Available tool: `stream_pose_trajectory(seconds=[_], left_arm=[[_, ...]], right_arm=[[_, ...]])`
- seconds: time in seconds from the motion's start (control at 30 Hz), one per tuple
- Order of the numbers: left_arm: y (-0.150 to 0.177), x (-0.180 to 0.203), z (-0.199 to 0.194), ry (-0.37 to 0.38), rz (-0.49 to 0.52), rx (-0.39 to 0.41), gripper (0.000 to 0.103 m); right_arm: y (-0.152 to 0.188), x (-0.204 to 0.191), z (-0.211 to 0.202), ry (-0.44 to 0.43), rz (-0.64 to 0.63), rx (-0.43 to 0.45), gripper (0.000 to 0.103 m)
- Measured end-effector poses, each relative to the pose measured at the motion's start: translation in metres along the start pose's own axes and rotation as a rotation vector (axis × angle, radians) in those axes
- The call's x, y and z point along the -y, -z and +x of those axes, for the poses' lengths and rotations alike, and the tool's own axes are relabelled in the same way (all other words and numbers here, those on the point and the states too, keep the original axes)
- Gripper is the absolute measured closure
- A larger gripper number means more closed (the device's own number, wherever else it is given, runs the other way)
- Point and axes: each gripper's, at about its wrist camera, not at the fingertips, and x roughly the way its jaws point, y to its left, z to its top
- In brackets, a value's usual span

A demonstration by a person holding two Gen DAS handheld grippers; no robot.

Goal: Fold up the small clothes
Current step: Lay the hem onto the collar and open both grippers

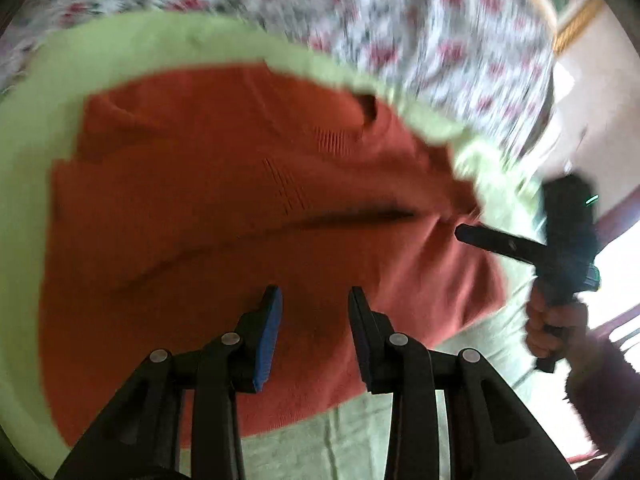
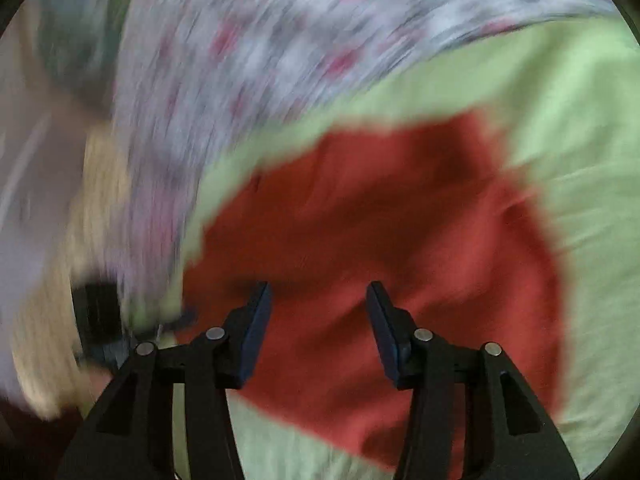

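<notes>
A rust-orange knitted garment (image 1: 248, 216) lies folded on a pale green sheet (image 1: 36, 128), with a crease running across its middle. My left gripper (image 1: 314, 300) hovers over its near part, jaws apart with bare cloth showing in the gap. In the left wrist view the right gripper (image 1: 464, 234) reaches in from the right toward the garment's edge, held by a hand (image 1: 548, 324). In the right wrist view the same garment (image 2: 400, 220) fills the middle, and my right gripper (image 2: 318, 294) stands open above it, holding nothing. Both views are blurred.
A white cover with red and green flower print (image 1: 420, 28) lies beyond the green sheet (image 2: 580, 128). A gold-coloured frame edge (image 1: 576, 24) and a pale wall show at the far right. A dark sleeve (image 1: 600, 392) is at the lower right.
</notes>
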Motion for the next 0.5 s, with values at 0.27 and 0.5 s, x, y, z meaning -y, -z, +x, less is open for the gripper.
stream_pose_trajectory(seconds=[0.27, 0.5], left_arm=[[-0.069, -0.022, 0.038, -0.135, 0.07, 0.029, 0.081], [-0.139, -0.068, 0.017, -0.234, -0.101, 0.181, 0.081]], right_arm=[[-0.021, 0.004, 0.068, 0.121, -0.211, -0.208, 0.075], [-0.083, 0.054, 0.034, 0.269, -0.002, 0.094, 0.079]])
